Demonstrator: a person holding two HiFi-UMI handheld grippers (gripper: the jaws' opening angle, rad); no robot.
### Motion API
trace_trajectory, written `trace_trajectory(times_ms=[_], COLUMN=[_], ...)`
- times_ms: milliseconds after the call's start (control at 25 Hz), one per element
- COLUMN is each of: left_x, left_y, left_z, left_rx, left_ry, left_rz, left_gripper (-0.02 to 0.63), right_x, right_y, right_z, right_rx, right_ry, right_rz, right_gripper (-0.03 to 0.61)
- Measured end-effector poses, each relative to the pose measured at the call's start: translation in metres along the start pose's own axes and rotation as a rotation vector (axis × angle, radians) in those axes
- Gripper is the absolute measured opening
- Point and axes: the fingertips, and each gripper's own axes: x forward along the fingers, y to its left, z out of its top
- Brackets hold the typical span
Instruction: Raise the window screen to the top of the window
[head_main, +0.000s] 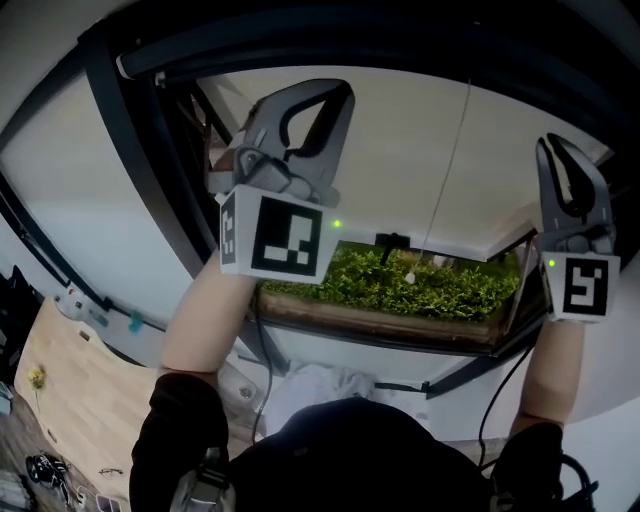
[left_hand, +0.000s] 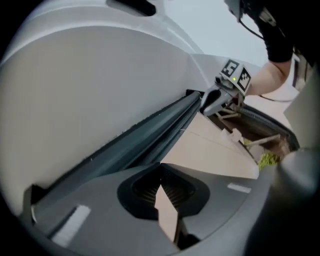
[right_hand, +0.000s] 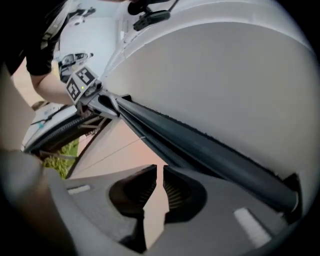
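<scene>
Left claw (left_hand: 160, 171) closed, empty; right claw (right_hand: 160, 172) parted a slit, gripping nothing. Window screen (left_hand: 215, 150) lies just beyond both tips.

Two grippers show: the left gripper (head_main: 340, 108) at the left, the right gripper (head_main: 556, 160) at the right. There is one window screen (head_main: 400, 150), one pull cord (head_main: 448, 170), and one bed of green plants (head_main: 420, 285) beyond.
</scene>
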Motion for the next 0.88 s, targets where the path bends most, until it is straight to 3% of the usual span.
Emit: trace_trajectory(times_ms=[120,240,560,880], left_x=[-0.003,-0.007,-0.026,-0.051], left_y=[-0.015,-0.034,-0.084,-0.134], left_z=[-0.018,-0.042,-0.081,-0.113], left_rx=[-0.217,-0.356,-0.535,-0.624], left_ry=[-0.026,0.004,0.072,0.152], left_rz=[-0.054,-0.089,-0.136,-0.166], left_gripper=[0.006,0.006,0.006,0.006], right_x=[-0.009,-0.02,-0.05,-0.078], right_y=[0.012,0.021,0.061,0.104], right_z=[-0.029,-0.051,-0.099,-0.142], right_rx=[0.184,0.342,0.545,0.675], right_ry=[0.022,0.031,0.096,0.193], right_rz=[0.041,0.053,0.042,0.043], right_gripper=[0.04,0.04,0.04,0.04])
